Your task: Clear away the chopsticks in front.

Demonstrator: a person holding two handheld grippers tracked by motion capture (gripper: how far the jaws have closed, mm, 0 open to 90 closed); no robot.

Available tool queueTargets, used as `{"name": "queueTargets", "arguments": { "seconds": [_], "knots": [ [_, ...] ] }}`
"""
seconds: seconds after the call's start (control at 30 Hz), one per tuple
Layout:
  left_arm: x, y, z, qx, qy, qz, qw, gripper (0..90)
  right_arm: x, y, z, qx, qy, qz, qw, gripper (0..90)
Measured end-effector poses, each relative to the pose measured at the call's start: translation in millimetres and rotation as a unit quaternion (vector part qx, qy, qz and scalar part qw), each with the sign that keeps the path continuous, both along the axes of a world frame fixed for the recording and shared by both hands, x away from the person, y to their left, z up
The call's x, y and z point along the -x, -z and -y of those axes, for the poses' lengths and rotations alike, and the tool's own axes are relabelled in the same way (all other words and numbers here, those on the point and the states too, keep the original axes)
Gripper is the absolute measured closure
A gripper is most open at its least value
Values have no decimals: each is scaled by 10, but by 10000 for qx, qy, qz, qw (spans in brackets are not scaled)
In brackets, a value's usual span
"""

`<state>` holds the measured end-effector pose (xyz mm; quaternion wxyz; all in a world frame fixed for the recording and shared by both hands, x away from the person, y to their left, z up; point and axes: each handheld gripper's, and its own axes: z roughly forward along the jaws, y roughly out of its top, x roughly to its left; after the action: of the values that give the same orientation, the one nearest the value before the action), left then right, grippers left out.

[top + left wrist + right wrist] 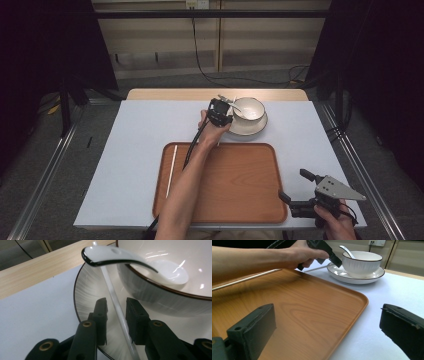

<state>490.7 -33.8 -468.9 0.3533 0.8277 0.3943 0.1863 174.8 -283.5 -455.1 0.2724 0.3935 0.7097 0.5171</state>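
A white bowl stands on a dark-rimmed plate at the far middle of the table, with a white spoon resting in it, handle over the rim. A thin white chopstick leans on the plate's left edge. My left gripper straddles that chopstick with a small gap on each side, so its pads do not press it. In the high view the left gripper sits just left of the bowl. My right gripper is open and holds nothing, by the tray's near right corner.
A wooden tray lies in front of the plate, with a second white chopstick along its left side. The person's left forearm crosses the tray. The table's white mat has bare room on the left.
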Motion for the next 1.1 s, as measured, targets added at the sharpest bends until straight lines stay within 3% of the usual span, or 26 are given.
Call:
{"name": "queueTargets", "arguments": {
  "seconds": [0.07, 0.27, 0.33, 0.43, 0.57, 0.63, 0.67, 0.77, 0.83, 0.93, 1.07, 1.1],
  "knots": [
    [-22, 29, -6, 147, -47, -46, 9999, 735, 0, 0, 3, -3, -12, -6, 10000, 1],
    [-34, 21, -12, 11, -64, -87, 9999, 760, 4, 2, -3, 1, -29, -7, 10000, 1],
    [-39, 6, -4, 123, -110, -85, 9998, 755, 6, 0, -2, 1, -20, -6, 10000, 1],
    [-38, -22, 8, 45, -45, -10, 10000, 760, 4, 1, 2, 2, -30, -10, 10000, 1],
    [-44, -31, -2, 53, -1, -83, 10000, 821, 1, 1, -1, 4, -40, -17, 10000, 1],
    [-43, -25, -2, 181, -13, -97, 9998, 821, 6, 1, 1, -4, -26, -9, 10000, 1],
    [-38, -38, -3, 98, -73, -141, 9998, 822, 5, -1, 7, 1, -8, 1, 10000, 1],
    [-36, -34, -6, 196, -42, -166, 9997, 825, 2, -2, 11, -8, -4, -6, 10000, 1],
    [-31, -46, -17, 108, -78, -208, 9997, 826, 2, -2, 7, -8, -4, 0, 10000, 1],
    [-28, -37, -23, 360, -152, -226, 9990, 828, 2, -3, 9, -10, -12, -5, 10000, 1],
    [-18, -39, -73, 362, -70, -319, 9988, 829, 1, -3, 10, -14, -2, -7, 10000, 1],
    [-9, -41, -85, 338, -111, -229, 9991, 830, 0, -3, 10, -12, -2, -2, 10000, 1]
  ]
}}
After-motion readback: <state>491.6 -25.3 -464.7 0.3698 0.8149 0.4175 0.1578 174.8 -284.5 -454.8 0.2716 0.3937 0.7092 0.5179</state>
